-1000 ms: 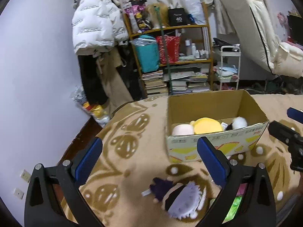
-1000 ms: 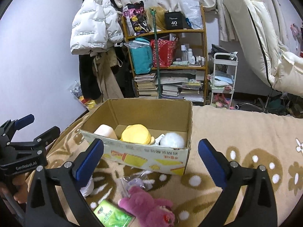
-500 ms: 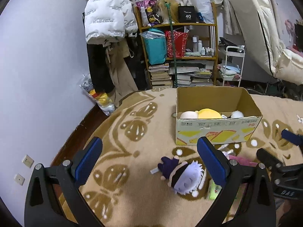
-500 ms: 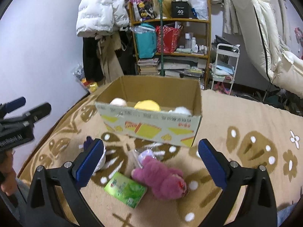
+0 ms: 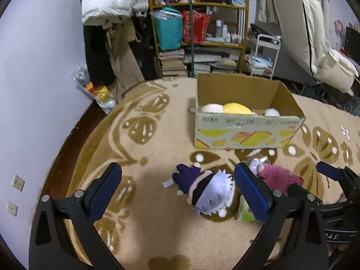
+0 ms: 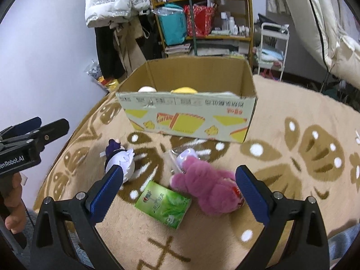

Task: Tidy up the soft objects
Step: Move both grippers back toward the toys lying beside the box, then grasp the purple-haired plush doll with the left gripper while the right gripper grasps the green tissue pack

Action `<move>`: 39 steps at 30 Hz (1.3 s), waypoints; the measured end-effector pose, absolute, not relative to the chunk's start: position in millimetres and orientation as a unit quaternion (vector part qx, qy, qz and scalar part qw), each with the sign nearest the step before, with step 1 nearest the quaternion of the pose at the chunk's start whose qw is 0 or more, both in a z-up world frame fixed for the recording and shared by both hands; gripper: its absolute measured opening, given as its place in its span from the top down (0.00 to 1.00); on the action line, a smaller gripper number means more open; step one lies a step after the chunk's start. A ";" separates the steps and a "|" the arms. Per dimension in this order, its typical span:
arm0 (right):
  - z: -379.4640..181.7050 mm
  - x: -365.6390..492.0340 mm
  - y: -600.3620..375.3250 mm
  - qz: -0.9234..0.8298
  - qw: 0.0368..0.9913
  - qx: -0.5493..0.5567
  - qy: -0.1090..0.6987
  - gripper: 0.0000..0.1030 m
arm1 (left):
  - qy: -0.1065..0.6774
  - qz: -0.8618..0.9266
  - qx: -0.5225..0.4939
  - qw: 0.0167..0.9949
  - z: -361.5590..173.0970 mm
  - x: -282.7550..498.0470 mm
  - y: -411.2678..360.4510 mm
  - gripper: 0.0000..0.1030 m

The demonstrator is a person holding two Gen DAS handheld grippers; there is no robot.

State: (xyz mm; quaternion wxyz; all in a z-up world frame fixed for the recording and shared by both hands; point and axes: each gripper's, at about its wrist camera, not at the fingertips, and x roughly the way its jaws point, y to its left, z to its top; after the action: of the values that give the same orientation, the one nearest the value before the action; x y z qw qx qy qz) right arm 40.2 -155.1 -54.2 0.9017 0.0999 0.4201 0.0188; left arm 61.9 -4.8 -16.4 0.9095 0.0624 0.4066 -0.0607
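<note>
Left wrist view looks down on a tan blanket [image 5: 157, 139] with brown flower shapes, spread over what may be a bed or the floor. The left gripper [image 5: 177, 189] hangs above it with its blue-padded fingers [image 5: 105, 191] spread wide and nothing between them. A white-haired plush doll [image 5: 207, 193] in dark clothes lies on the blanket just inside the right-hand finger. Beside it, partly hidden by that finger, lie a pink plush bear [image 5: 279, 180] and a green tissue pack [image 5: 245, 211].

Beyond the toys stands an open cardboard box [image 5: 245, 132] with yellow print on its near wall. Inside it show a cream plush [image 5: 212, 108], a yellow plush [image 5: 237, 108] and a white fluffy one [image 5: 271, 112].

Right wrist view shows the right gripper [image 6: 180, 191] with its fingers [image 6: 253, 195] also wide apart and empty, poised over the bear [image 6: 209, 191] and the tissue pack [image 6: 163, 203], which touch each other. A small clear-wrapped lilac item [image 6: 186, 155] lies against the bear on the box side. The doll [image 6: 120, 159] lies to the left, next to the left finger. At the left edge a hand [image 6: 13, 204] grips the handle of the other gripper.

Behind the box [image 6: 189, 114], a shelf [image 6: 202, 18] is crowded with bags and books, and a white puffer jacket [image 6: 112, 0] hangs beside it.
</note>
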 end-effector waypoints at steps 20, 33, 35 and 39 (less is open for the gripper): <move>-112.3 67.9 -134.2 0.066 0.849 0.104 0.515 0.09 | 0.513 -0.109 0.124 0.842 -86.3 99.7 -45.6 0.04; -135.9 81.5 -126.3 0.065 0.825 0.095 0.553 0.09 | 0.564 -0.112 0.144 0.805 -125.6 115.4 -56.6 0.04; -137.9 83.2 -122.6 0.064 0.825 0.086 0.554 0.08 | 0.569 -0.110 0.146 0.801 -129.6 116.0 -56.5 0.04; -141.2 86.1 -115.7 0.059 0.825 0.067 0.558 0.08 | 0.576 -0.103 0.152 0.796 -136.1 119.1 -56.3 0.06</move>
State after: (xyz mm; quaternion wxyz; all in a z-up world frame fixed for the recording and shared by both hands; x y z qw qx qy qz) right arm 86.1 -115.7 -141.2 0.8248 0.0670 0.5582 0.0594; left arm 119.1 -56.3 -136.1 0.7963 0.1518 0.5765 -0.1030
